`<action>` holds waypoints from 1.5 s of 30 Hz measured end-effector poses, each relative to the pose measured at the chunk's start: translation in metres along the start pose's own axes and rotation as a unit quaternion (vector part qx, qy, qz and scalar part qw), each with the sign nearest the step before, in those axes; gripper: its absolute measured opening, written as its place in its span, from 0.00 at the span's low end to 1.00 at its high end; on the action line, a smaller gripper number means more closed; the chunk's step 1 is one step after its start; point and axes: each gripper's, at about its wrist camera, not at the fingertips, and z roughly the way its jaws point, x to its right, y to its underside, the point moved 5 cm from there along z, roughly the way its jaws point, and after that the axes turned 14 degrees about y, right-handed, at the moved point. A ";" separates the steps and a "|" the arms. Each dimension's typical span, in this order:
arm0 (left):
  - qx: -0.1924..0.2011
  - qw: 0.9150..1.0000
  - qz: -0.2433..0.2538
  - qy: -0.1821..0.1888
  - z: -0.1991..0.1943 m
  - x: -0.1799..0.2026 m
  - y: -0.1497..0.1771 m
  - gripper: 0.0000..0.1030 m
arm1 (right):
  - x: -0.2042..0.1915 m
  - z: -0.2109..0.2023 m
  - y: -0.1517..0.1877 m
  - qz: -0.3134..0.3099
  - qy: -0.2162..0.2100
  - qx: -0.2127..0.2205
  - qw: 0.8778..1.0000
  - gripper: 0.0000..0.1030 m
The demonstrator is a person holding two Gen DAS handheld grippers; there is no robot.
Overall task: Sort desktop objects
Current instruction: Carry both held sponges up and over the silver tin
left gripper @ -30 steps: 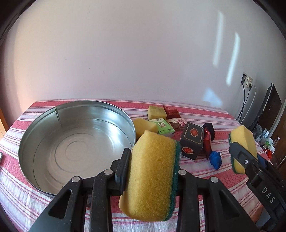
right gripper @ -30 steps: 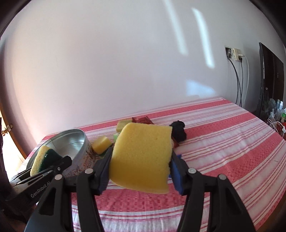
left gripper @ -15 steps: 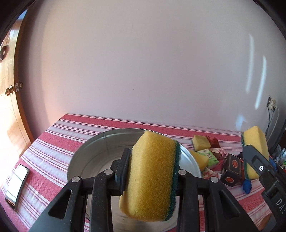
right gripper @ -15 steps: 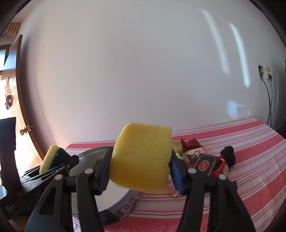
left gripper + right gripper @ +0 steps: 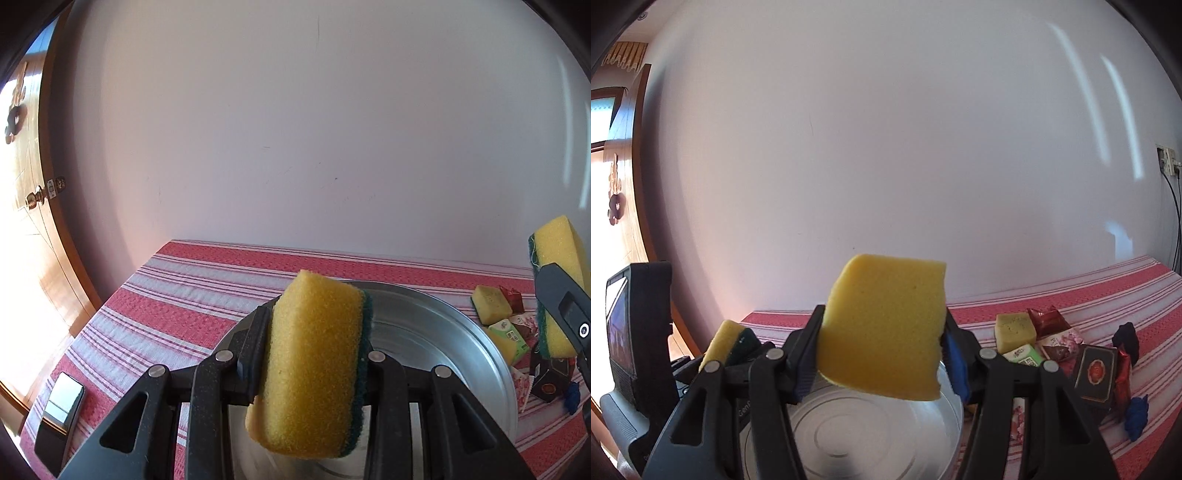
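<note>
Left gripper (image 5: pixel 314 365): both fingers clamped on a yellow sponge with green scouring layer (image 5: pixel 314 363), pads pressing its two broad faces; the sponge is held on edge in the air over the near part of the round metal pan (image 5: pixel 491 354). Right gripper (image 5: pixel 882 356): fingers partly apart and closed against a second yellow sponge (image 5: pixel 886 328), gripped at its sides and held above the same pan, clear of its floor. The pan stands on the table under a red-and-white striped cloth (image 5: pixel 177 295), and nothing is visible inside it. Count of sponges: two held, one per gripper, plus one smaller yellow sponge block (image 5: pixel 1014 330) lying on the cloth just beyond the pan's right rim. Beside that block lies a cluster of small packets: one green carton (image 5: pixel 1023 354), one dark box with a red emblem (image 5: pixel 1095 373), several red wrappers, one blue item (image 5: pixel 1137 411), one black item; exact wrapper count cannot be told. One phone (image 5: pixel 62 404) lies near the cloth's left front corner.
</note>
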 end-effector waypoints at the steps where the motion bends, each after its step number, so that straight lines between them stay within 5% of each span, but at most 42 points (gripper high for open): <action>1: -0.003 1.000 -0.002 -0.003 0.003 -0.003 0.001 0.34 | -0.001 0.004 0.003 -0.003 0.001 -0.001 1.000 0.57; 45: -0.053 0.997 0.009 -0.062 0.012 -0.026 0.023 0.34 | -0.005 0.063 0.048 -0.104 0.029 -0.007 0.994 0.57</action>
